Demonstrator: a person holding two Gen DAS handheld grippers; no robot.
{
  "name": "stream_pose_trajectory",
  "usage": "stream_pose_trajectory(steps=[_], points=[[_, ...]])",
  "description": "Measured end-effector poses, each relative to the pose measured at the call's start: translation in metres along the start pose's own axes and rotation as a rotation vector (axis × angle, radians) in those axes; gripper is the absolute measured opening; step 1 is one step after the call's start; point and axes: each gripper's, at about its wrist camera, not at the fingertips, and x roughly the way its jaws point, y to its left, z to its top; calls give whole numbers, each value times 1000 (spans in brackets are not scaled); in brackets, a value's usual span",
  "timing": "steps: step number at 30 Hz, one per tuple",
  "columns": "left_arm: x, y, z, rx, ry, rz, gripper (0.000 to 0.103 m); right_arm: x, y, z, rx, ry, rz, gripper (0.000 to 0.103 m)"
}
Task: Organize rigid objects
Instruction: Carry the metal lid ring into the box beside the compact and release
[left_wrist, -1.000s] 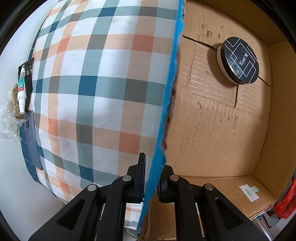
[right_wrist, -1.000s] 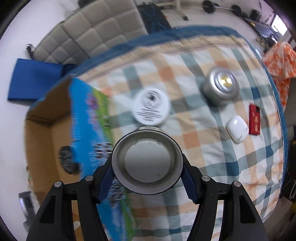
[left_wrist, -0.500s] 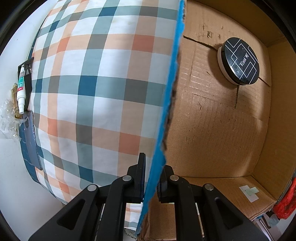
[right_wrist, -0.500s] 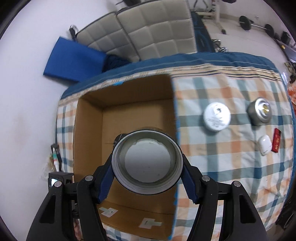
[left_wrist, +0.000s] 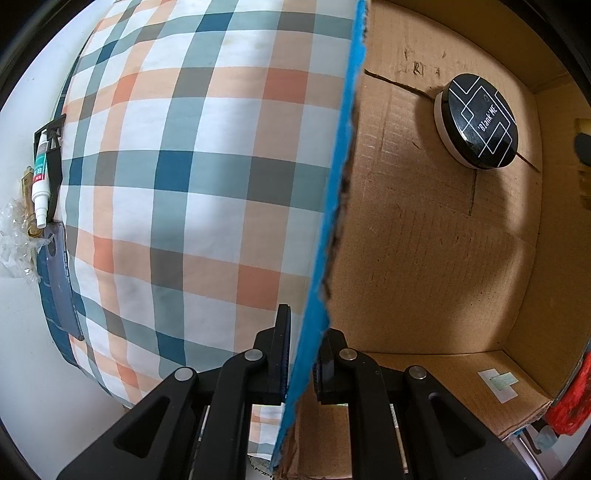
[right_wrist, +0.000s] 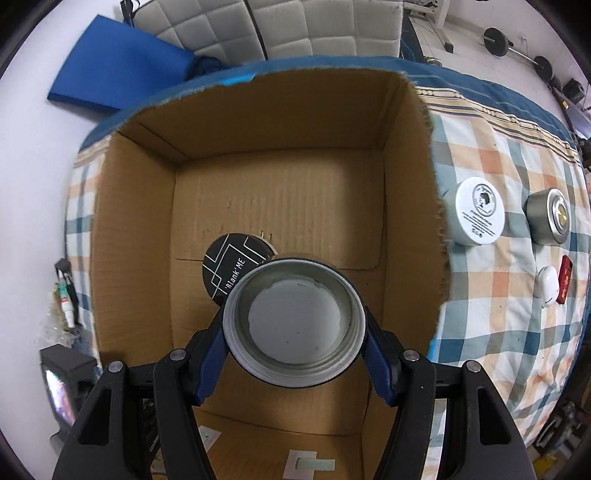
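Now: tin over box, ready to drop.
Left gripper (left_wrist: 299, 365) is clamped shut on the cardboard box (right_wrist: 280, 206) wall at lower centre, steadying it; right gripper (right_wrist: 295, 354) grips the round tin (right_wrist: 294, 323) mid-frame, above the floor beside the black compact (right_wrist: 231, 271). Lower it clear of the compact before letting go.

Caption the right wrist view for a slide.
Right claw holds a round tin over the cardboard box, above the black disc inside.
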Motion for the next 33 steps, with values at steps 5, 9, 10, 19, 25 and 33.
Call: stream_pose_trajectory(steps=[5,9,10,19,25,33], points=[[2,0,1,1,1,-2,8,16,6,2,-14,20,-42,68],[2,0,2,3,2,-2,8,24,10,2,-30,26,-82,68],[2,0,2,3,2,-2,8,26,9,2,-31,29,-88,68],[4,-3,4,9,2,4,8,35,11,1,-36,44,-123,68],[4,-4,5,9,3,4,8,39,13,4,-31,53,-136,75],[3,-4,6,9,5,0,8,21,19,-2,-39,2,-122,93]])
